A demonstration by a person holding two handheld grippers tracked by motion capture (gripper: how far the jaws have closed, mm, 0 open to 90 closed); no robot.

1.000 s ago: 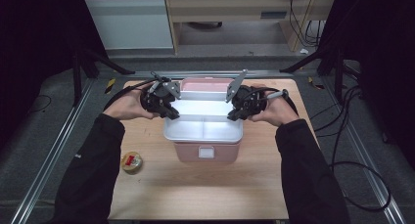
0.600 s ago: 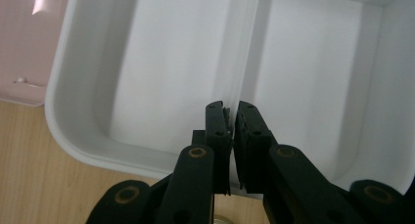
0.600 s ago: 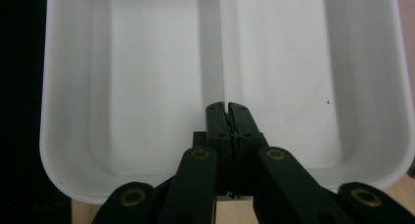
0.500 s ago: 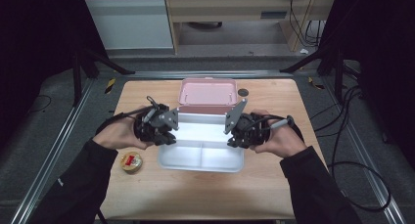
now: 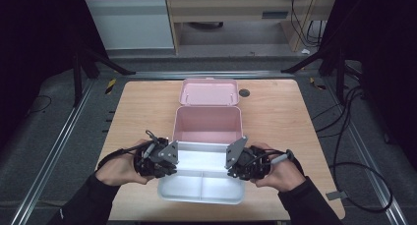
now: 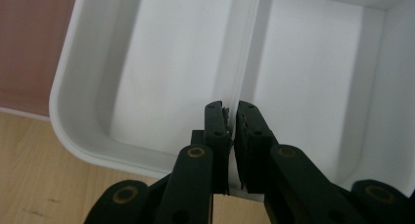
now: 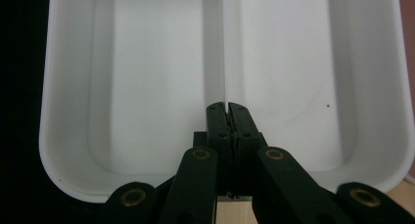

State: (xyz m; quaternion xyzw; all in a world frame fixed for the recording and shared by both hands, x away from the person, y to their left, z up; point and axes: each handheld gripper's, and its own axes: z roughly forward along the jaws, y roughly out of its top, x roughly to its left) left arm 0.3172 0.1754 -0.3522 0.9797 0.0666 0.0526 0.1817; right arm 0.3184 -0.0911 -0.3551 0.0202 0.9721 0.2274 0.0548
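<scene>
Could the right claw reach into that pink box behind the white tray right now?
Probably not as things stand: the right claw is shut on the white tray's divider, so it is busy. Once it lets go, the pink box sits open just beyond, with nothing in the way.

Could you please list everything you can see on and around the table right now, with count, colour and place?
White tray: one, white, two compartments, near edge of the table, held at both ends.
Pink box: one, pink, open, middle of the table just beyond the tray.
Pink lid: one, pink, at the far side of the box, lying open.
Table: one, light wood.
Small dark disc: one, black, on the table right of the lid.
Cabinets: pale, behind the table.
Left tongs: one, black, closed on the tray's divider wall.
Right tongs: one, black, closed on the divider at the other end.
Hands: two, dark sleeves.
</scene>
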